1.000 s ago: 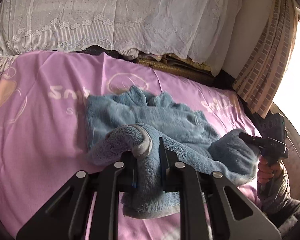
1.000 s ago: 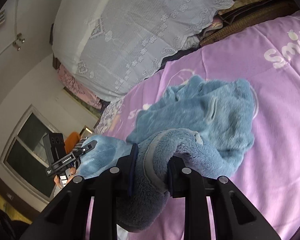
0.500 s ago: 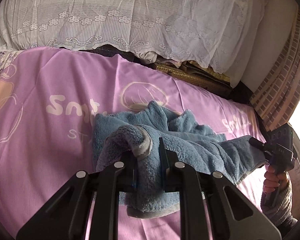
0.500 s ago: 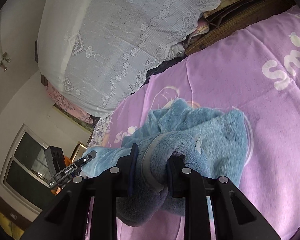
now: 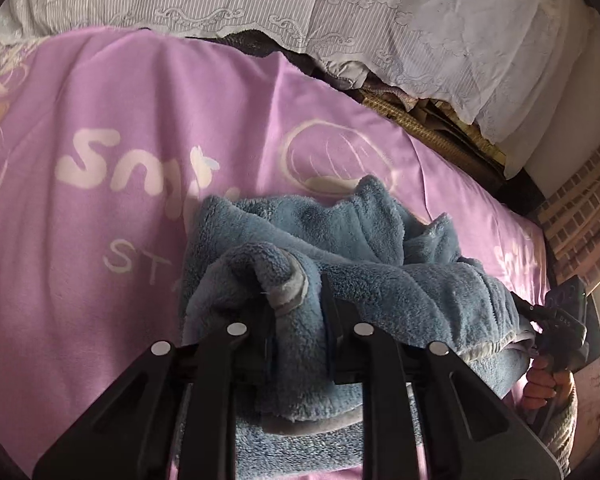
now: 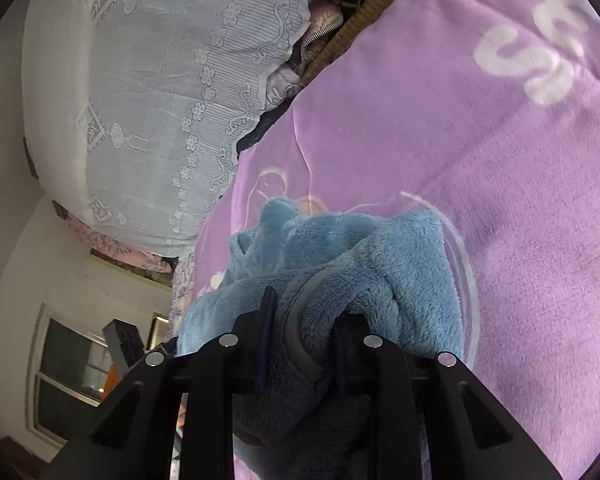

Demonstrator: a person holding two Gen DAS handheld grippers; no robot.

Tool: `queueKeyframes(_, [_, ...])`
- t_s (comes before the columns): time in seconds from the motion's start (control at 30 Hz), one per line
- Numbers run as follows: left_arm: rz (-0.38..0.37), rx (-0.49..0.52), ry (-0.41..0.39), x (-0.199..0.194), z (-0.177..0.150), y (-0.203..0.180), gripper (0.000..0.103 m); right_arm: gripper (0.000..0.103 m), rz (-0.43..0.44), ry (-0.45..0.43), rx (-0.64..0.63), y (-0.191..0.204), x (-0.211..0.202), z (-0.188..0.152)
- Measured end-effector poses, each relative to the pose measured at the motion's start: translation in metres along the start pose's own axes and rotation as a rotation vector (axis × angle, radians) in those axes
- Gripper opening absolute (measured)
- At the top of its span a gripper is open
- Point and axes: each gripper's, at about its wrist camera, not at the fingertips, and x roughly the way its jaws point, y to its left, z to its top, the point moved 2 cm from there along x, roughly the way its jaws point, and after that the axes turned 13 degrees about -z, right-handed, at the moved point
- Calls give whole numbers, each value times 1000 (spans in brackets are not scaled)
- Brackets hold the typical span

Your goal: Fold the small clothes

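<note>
Garment (image 5: 380,280) closer now, underside hidden

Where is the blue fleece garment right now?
The blue fleece garment lies bunched on the purple blanket, low and central in both wrist views, its grey-trimmed edge clamped in the left tongs and the right tongs.

A purple blanket (image 5: 100,248) with pale lettering spreads under and ahead of the claws, filling the right side of the right wrist view (image 6: 500,184). Beyond it, far ahead of the left claw, a white lace cover (image 5: 340,12) drapes over stacked bedding; a woven mat (image 5: 412,120) shows under its edge. Right of that claw hangs a checked curtain (image 5: 580,220). Left of the right claw sits a window (image 6: 68,376).
</note>
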Motion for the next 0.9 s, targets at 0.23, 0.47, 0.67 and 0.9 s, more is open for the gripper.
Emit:
queueKeyframes(0.23, [-56,-16,-107,-43,-1,-9,49,63,-3,-69,-67,18,-34,-8])
queueKeyframes(0.47, [-73,115,-65,-69,-25,-33,52,63,-157,-219,-329,58,-77,-42])
queueKeyframes(0.67, [13,324,80,-51,-67,-58,58,61,-232,-215,-595,89,-80,-98])
queueKeyframes(0.9, [149,374,118,-21,-61,-60,63,52,-403,-95,-698,103,-30,-103])
